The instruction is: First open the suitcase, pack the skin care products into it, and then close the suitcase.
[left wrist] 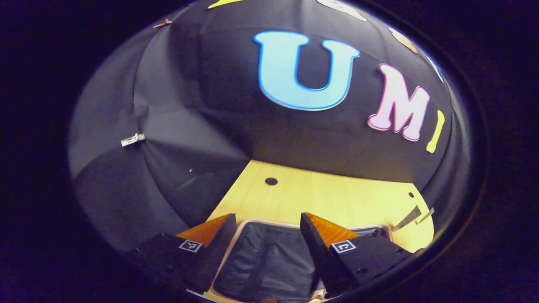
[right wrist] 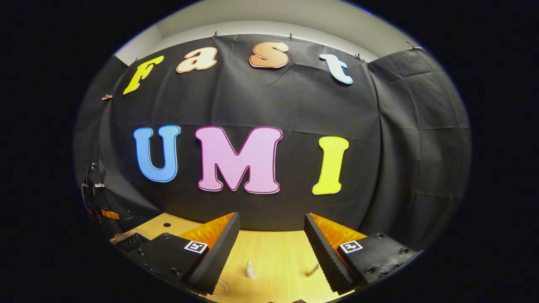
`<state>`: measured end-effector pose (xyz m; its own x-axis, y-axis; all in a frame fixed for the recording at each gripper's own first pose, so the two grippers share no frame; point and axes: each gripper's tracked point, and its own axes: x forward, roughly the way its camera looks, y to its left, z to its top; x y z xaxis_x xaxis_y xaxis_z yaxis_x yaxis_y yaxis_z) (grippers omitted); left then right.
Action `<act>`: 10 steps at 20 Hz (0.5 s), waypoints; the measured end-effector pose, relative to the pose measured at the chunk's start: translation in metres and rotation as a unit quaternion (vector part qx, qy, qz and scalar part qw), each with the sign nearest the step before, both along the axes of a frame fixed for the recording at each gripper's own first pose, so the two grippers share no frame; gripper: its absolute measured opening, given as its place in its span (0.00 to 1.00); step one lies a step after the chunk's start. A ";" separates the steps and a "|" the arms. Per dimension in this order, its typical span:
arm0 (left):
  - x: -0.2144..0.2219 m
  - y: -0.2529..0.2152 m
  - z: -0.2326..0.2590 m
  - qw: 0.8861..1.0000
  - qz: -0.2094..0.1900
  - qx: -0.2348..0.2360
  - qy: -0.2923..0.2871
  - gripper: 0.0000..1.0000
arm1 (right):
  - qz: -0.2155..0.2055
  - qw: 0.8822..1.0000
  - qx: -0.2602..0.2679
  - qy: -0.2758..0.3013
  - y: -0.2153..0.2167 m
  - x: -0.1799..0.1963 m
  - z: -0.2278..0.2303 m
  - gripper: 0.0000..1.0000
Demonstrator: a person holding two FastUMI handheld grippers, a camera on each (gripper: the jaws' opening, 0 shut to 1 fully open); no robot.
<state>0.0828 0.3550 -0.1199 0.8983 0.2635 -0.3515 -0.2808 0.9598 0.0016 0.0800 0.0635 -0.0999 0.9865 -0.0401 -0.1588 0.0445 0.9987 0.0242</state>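
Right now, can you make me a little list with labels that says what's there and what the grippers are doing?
table: light wood, with a black cloth wall behind it
suitcase: open, dark lining showing, pale rim, lying on the table
left gripper: open, above the suitcase, holding nothing
right gripper: open, above the table, holding nothing
small things: a little white item on the table between the right gripper's fingers; too small to tell what it is

Left claw (left wrist: pixel 267 235) spread wide, open suitcase (left wrist: pixel 269 261) below, wooden table (left wrist: pixel 320 198)
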 end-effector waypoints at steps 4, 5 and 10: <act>0.019 -0.158 0.027 0.991 -0.131 -0.025 -0.026 0.95 | 0.010 1.000 -0.015 -0.003 -0.029 0.006 -0.008 0.95; 0.023 -0.194 0.021 0.987 -0.159 -0.027 -0.028 0.95 | 0.014 1.000 -0.017 0.000 -0.036 0.008 -0.013 0.95; 0.045 -0.334 -0.048 0.963 -0.264 -0.023 0.050 0.96 | 0.029 0.999 0.011 0.027 -0.069 0.010 -0.043 0.91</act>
<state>0.1276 0.0207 -0.1684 0.8636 -0.2383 -0.4444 0.2457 0.9684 -0.0418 0.0901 -0.0050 -0.1425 0.9772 0.0206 -0.2114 -0.0111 0.9989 0.0459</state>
